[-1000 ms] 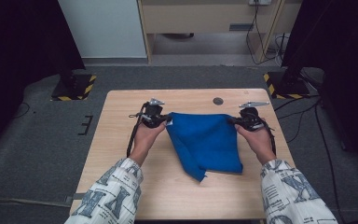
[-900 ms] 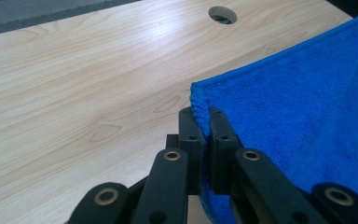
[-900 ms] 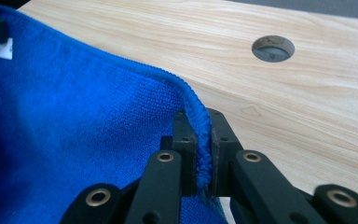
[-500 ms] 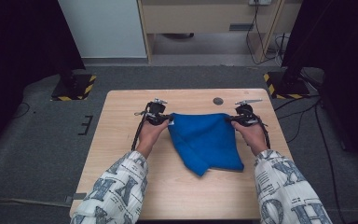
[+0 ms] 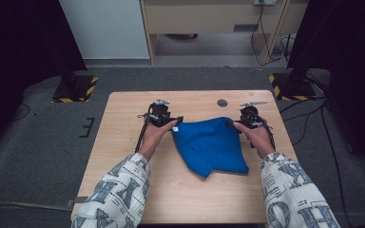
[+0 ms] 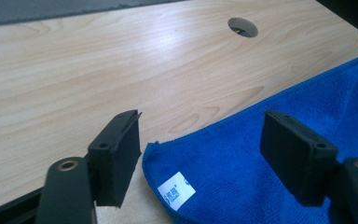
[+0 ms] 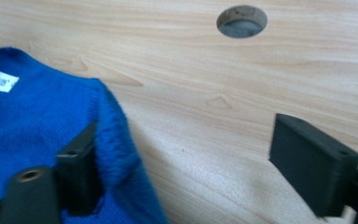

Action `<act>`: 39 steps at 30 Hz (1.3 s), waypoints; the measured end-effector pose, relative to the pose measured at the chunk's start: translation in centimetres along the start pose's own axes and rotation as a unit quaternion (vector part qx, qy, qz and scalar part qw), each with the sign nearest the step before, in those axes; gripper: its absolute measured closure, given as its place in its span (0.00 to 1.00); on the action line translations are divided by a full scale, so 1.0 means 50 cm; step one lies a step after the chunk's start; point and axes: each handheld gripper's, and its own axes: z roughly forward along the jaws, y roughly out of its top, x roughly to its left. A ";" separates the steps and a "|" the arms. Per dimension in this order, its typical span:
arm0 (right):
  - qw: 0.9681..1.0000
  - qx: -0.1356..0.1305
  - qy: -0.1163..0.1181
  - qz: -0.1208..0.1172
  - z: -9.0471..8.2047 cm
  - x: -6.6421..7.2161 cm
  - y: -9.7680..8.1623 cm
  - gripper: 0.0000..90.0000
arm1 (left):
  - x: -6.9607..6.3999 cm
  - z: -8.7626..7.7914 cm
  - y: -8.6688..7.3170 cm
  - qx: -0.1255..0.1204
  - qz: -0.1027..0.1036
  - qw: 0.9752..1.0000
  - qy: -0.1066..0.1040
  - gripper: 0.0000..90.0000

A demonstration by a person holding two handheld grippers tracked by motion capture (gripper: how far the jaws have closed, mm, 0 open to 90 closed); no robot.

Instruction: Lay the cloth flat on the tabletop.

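Observation:
A blue towel (image 5: 211, 145) lies folded on the wooden table (image 5: 123, 142), its far edge stretched between my two grippers. My left gripper (image 5: 177, 121) stands at its left corner. In the left gripper view its jaws (image 6: 203, 130) have just been opening; the towel corner (image 6: 223, 186) with a white label (image 6: 176, 189) rests on the table between them, untouched by the pads. My right gripper (image 5: 234, 122) stands at the right corner. Its jaws (image 7: 191, 140) have also just been opening, and the towel edge (image 7: 114, 140) still leans against the left pad (image 7: 81, 158).
A round cable hole (image 5: 222, 102) sits in the table just beyond the towel. A cable trails from each gripper. Bare wood lies to the left of and in front of the towel. Black stands with striped bases (image 5: 73, 90) flank the table on the grey floor.
Both hands came down toward the table with the towel's far edge. Both grippers went from shut on the corners to open, and the towel now lies flat.

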 end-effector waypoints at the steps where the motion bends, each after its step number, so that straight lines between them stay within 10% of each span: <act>1: 1.000 -0.005 0.000 0.000 -0.003 0.002 0.001 0.13 | 0.000 -0.002 0.001 0.001 0.000 1.000 -0.001 0.30; 15: 1.000 -0.012 0.010 -0.027 -0.051 0.029 0.002 0.11 | -0.046 -0.061 0.016 -0.003 0.020 1.000 -0.006 0.23; 28: 1.000 0.013 -0.007 -0.015 -0.041 0.000 -0.057 0.11 | -0.076 -0.086 -0.021 -0.002 0.032 0.999 -0.005 0.23; 39: 0.999 0.018 0.014 -0.035 -0.030 0.028 -0.043 0.10 | -0.087 -0.092 -0.053 0.006 0.033 0.999 -0.002 0.25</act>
